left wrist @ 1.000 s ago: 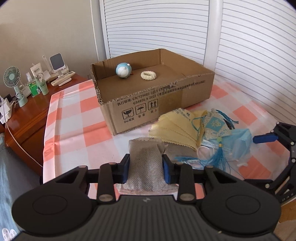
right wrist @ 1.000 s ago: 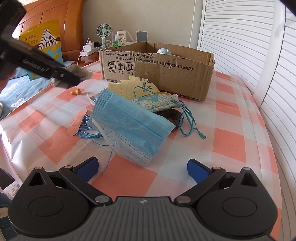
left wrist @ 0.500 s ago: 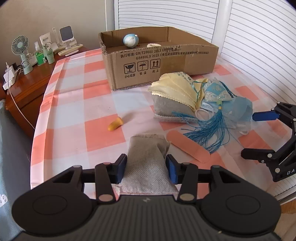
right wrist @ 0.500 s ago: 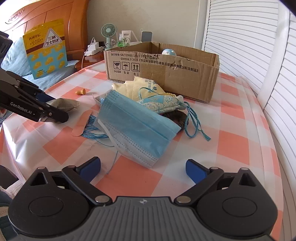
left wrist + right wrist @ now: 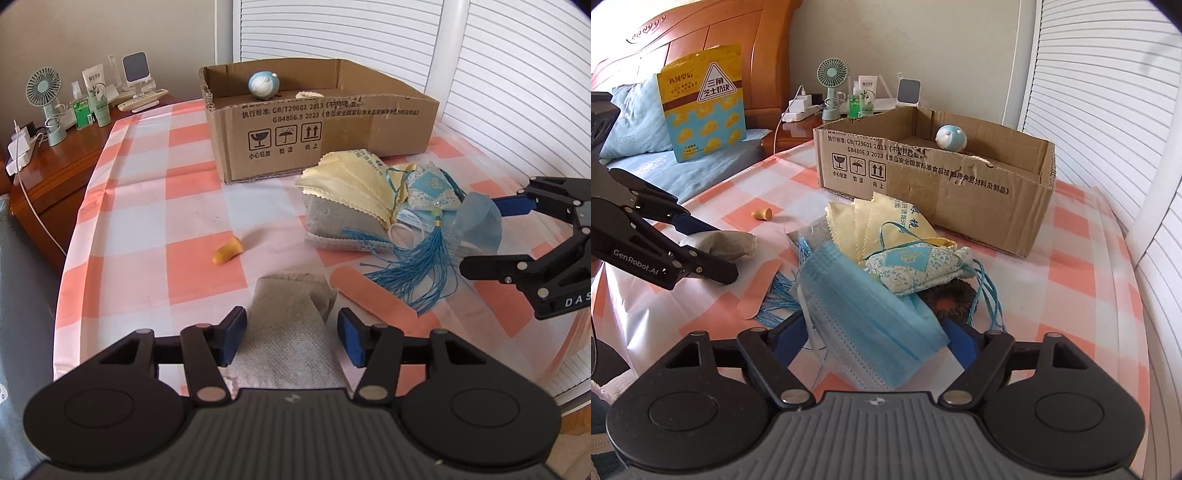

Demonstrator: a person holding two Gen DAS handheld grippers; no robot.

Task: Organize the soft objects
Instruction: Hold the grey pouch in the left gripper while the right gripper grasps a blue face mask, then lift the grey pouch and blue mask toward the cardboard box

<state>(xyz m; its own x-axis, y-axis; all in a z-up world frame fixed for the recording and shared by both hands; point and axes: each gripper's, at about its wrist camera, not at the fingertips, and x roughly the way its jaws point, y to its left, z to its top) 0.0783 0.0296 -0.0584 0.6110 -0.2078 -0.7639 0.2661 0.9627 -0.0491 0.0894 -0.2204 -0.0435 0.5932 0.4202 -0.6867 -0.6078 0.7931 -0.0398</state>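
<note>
Cardboard box [image 5: 321, 122] at back of checked surface [image 5: 147, 206]; white ring inside seen from left wrist only. Grey pouch [image 5: 291, 332] between parted left gripper [image 5: 291, 338], untouched. Blue mask [image 5: 871, 317] between parted right gripper [image 5: 879, 343], contact unclear.

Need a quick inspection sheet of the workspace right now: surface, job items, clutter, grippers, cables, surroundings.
Surface: checked tablecloth, wrinkled.
Job's things: grey pouch between left fingers; blue mask between right fingers; yellow cloths, sachet, tassel piled before cardboard box.
Clutter: earplug, bandage.
Grippers: left gripper open; right gripper open.
Cables: white cord off nightstand.
Surroundings: fan, shutters.
</note>
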